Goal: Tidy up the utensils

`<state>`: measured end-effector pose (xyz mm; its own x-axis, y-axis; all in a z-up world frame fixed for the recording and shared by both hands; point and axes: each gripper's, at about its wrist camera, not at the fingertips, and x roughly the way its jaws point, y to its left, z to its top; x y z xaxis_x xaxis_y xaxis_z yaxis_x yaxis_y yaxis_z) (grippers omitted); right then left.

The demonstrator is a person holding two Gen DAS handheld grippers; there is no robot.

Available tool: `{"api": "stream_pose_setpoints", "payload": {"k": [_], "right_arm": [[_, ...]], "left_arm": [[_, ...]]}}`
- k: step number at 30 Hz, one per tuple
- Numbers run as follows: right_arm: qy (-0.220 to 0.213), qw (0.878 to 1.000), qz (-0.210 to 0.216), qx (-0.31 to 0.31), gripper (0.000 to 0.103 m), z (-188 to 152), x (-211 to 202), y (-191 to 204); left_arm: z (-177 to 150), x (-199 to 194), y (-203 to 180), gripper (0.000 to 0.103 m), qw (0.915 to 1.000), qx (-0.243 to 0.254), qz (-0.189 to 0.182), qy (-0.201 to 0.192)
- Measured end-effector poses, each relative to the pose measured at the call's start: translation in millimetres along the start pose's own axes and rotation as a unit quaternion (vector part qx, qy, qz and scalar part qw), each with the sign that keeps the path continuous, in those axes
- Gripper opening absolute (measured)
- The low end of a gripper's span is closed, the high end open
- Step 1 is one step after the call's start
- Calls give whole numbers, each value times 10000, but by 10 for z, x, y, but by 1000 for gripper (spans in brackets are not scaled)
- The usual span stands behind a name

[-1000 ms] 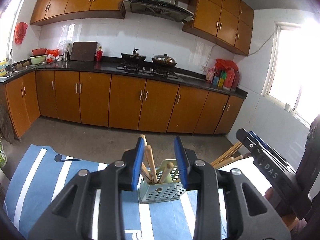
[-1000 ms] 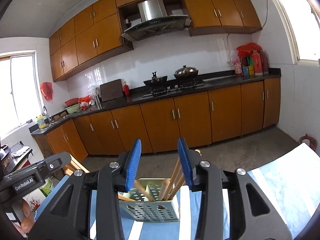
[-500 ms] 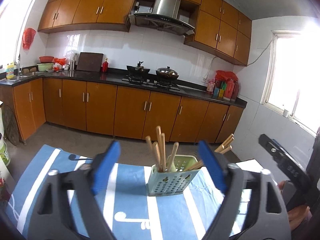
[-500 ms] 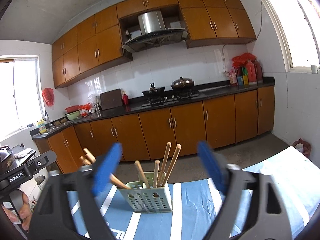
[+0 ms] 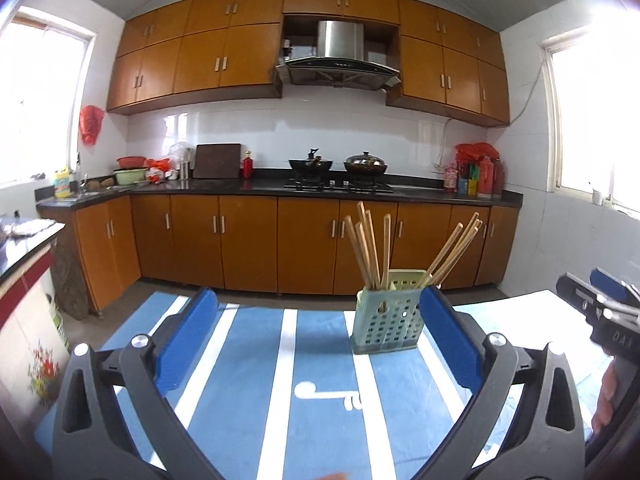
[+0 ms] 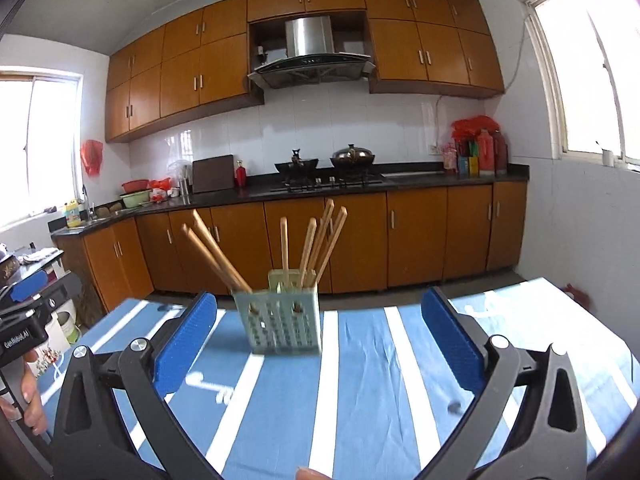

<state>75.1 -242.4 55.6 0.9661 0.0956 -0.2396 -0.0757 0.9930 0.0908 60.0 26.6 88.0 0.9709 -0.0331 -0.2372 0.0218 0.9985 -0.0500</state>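
**Chopsticks standing in a green holder on a striped table**

The holder [image 5: 387, 312] is a small box of pale green plastic with rows of little round holes in its sides. It stands upright on the table, out past the tips of both grippers. Wooden chopsticks [image 5: 370, 246] stick up out of it. They are long, thin and light brown. One bunch stands almost straight. Another bunch [image 5: 454, 250] leans far out to one side.

Counting in the left wrist view, about four chopsticks stand in the straight bunch and about three lean to the right. Some overlap, so the count is not sure. There is one holder.

The left gripper [image 5: 318, 344] has its two blue pads wide apart and holds nothing. The right gripper [image 6: 318, 342] is the same, spread wide with nothing between its pads. In the right wrist view the holder [image 6: 280, 316] shows between the pads but farther off, not touching them.

The tablecloth [image 5: 256, 360] is blue with white stripes. The room behind is a kitchen with orange-brown wooden cabinets [image 5: 248, 246] below and above. A black counter [image 5: 264, 186] runs along the white tiled wall. Two pots [image 5: 338, 164] sit on the stove under a silver hood [image 5: 340, 56]. Bright windows are on both sides.
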Motion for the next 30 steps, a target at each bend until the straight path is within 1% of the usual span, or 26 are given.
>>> {"api": "stream_pose_setpoints", "payload": {"k": [3, 6, 9, 11, 14, 16, 24, 30], "right_arm": [[1, 9998, -56, -165, 101, -219, -105, 47], [51, 9994, -36, -332, 101, -383, -146, 75], [272, 9990, -35, -344, 101, -478, -114, 70], [421, 9988, -19, -234, 101, -548, -93, 41], [594, 9982, 1, -107, 101, -664, -96, 24], [663, 9978, 1, -72, 101, -747, -121, 32], [797, 9968, 8, -12, 101, -875, -175, 29], [735, 9973, -26, 32, 101, -891, -241, 14]], "left_arm": [[-197, -115, -8, 99, 10000, -24, 24, -38], [-384, -183, -53, 99, 9998, 170, 80, -35], [-534, -144, -67, 99, 9995, 250, 89, 191], [-625, -111, -48, 99, 9992, 185, 83, 336], [-748, -106, -11, 99, 9990, 41, 76, 436], [-800, -115, -4, 99, 9989, 11, 89, 451], [-956, -194, 14, 99, 9989, 40, 106, 462], [-1019, -229, 31, 99, 9986, 0, 104, 516]]}}
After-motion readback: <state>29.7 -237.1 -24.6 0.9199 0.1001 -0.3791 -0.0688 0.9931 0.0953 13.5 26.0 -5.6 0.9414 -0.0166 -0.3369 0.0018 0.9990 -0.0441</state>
